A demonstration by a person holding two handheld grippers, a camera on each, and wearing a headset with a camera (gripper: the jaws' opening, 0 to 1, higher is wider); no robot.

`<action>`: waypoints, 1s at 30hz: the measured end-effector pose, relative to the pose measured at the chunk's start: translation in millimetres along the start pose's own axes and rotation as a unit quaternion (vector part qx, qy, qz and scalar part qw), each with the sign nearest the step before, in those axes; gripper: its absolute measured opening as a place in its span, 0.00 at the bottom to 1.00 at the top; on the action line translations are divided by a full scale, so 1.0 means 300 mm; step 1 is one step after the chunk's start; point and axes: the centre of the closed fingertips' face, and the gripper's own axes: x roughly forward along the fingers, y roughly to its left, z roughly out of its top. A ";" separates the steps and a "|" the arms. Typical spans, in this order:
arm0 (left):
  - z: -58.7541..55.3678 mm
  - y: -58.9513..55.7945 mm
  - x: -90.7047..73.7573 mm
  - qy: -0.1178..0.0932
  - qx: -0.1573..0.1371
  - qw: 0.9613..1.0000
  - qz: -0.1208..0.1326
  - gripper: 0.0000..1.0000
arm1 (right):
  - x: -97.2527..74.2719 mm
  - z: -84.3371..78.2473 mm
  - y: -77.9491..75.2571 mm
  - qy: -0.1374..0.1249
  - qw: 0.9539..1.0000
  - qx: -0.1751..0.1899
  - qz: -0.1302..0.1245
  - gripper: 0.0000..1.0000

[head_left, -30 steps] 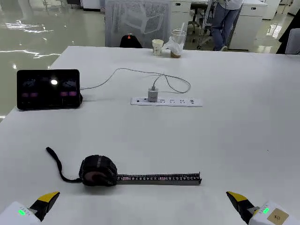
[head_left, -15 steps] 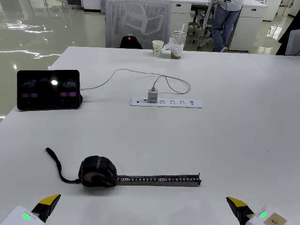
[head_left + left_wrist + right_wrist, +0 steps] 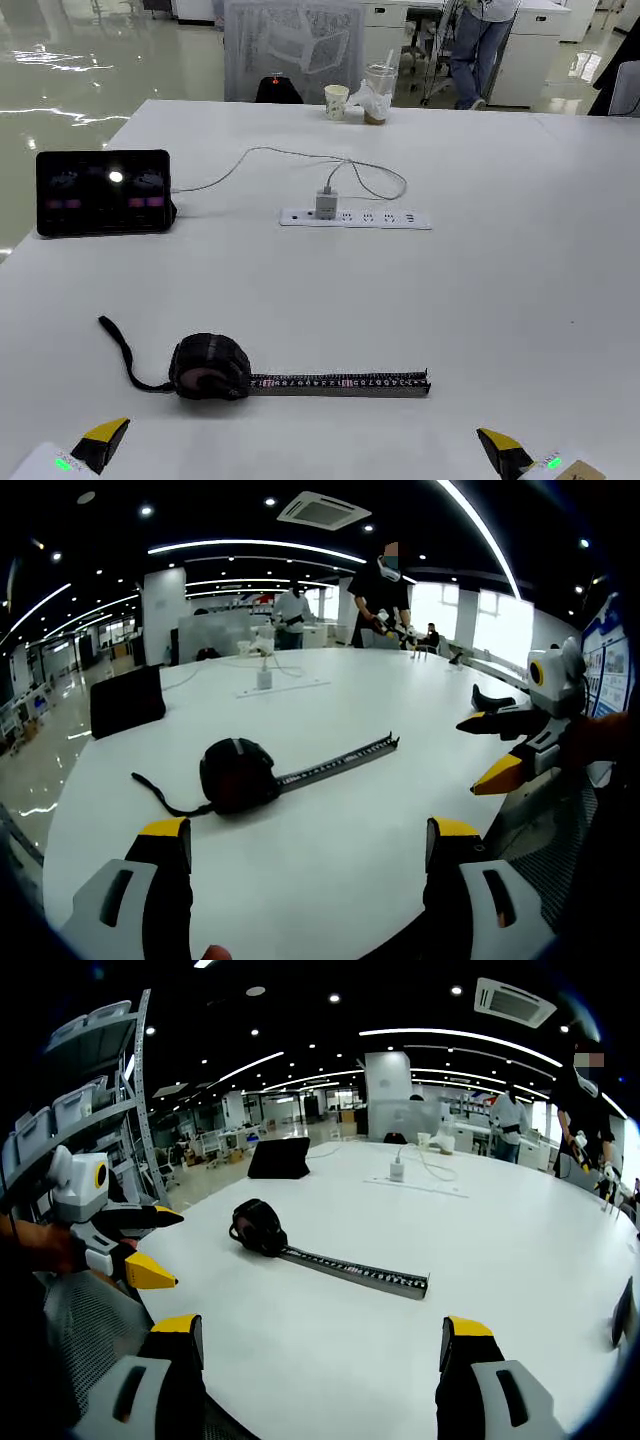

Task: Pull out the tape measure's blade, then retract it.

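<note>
The tape measure (image 3: pixel 209 366) lies on its side near the front edge of the smooth white desk (image 3: pixel 500 290); its case is round, black and rubbery-looking, with a reddish disc on the face whose print is too small to read; the blade (image 3: pixel 340 382) runs out flat to the right, a dark strip with fine pale graduations, the numbers illegible; a black wrist strap (image 3: pixel 118 343) curls away to the left. The left gripper (image 3: pixel 310 830) has its grey, yellow-tipped fingers (image 3: pixel 160 880) spread wide, empty, short of the case; the right gripper (image 3: pixel 322 1326) has its fingers (image 3: pixel 470 1380) spread too, gripping nothing. Farther back stand a glossy black tablet (image 3: pixel 103 190) and a white power strip (image 3: pixel 355 216) with a plugged-in charger.
</note>
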 end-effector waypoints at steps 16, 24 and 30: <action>-0.014 -0.012 0.003 0.012 0.004 1.000 -0.001 0.97 | -0.005 -0.001 0.000 0.000 1.000 0.000 -0.001 0.99; -0.016 -0.017 0.009 0.014 0.004 1.000 -0.003 0.99 | -0.007 0.001 -0.002 0.000 1.000 0.004 0.000 0.99; -0.019 -0.011 0.004 0.015 0.001 1.000 0.000 0.99 | -0.008 0.001 -0.004 0.000 1.000 0.004 -0.001 0.99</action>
